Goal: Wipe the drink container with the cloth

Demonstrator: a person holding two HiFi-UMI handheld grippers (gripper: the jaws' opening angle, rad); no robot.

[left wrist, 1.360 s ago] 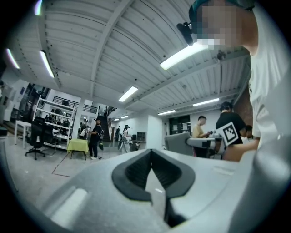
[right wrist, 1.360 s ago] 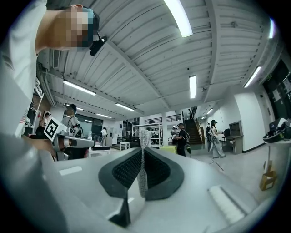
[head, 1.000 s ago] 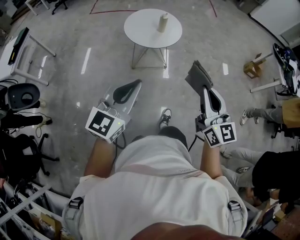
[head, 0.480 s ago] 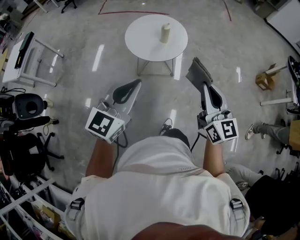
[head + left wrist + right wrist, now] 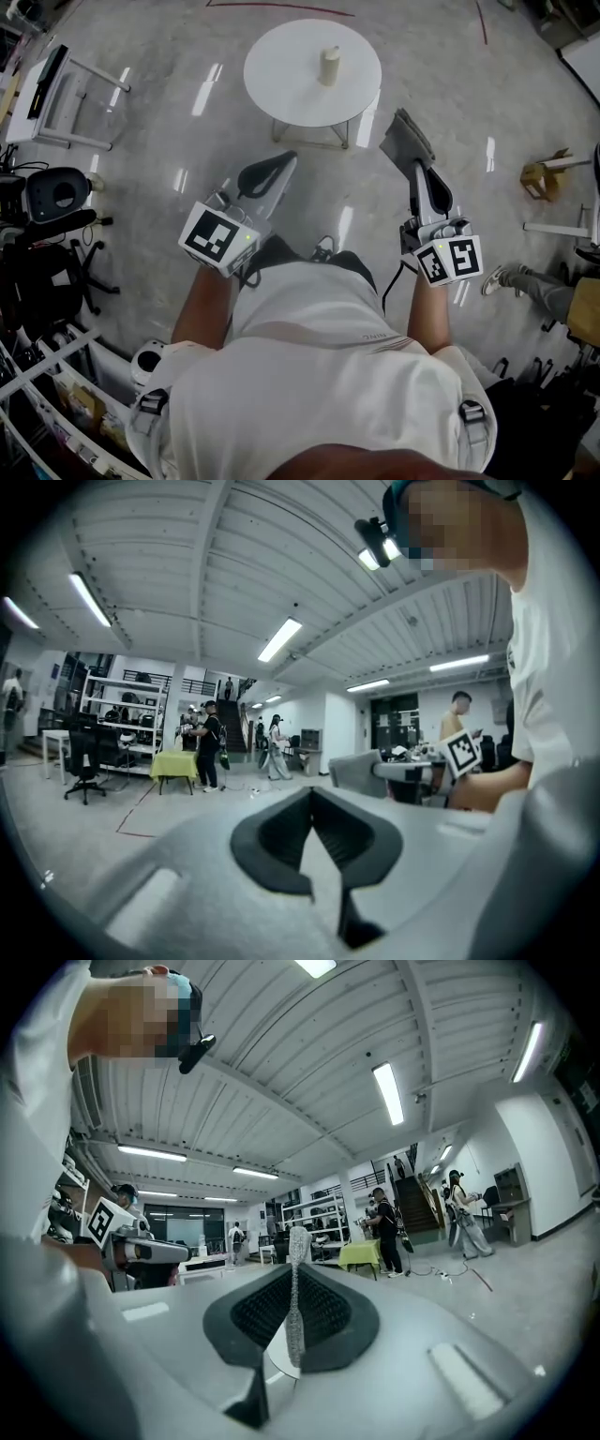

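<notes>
While the left hand-held gripper (image 5: 274,169) is closed and empty, the right hand-held gripper (image 5: 418,172) pinches the grey cloth (image 5: 403,142); farther ahead, what looks like a cream drink container (image 5: 329,67) stands upright on the round white worktop (image 5: 281,75).

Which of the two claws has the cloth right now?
The right claw: the grey cloth is pinched between its jaws and sticks out ahead. The left claw is shut on nothing.
</notes>
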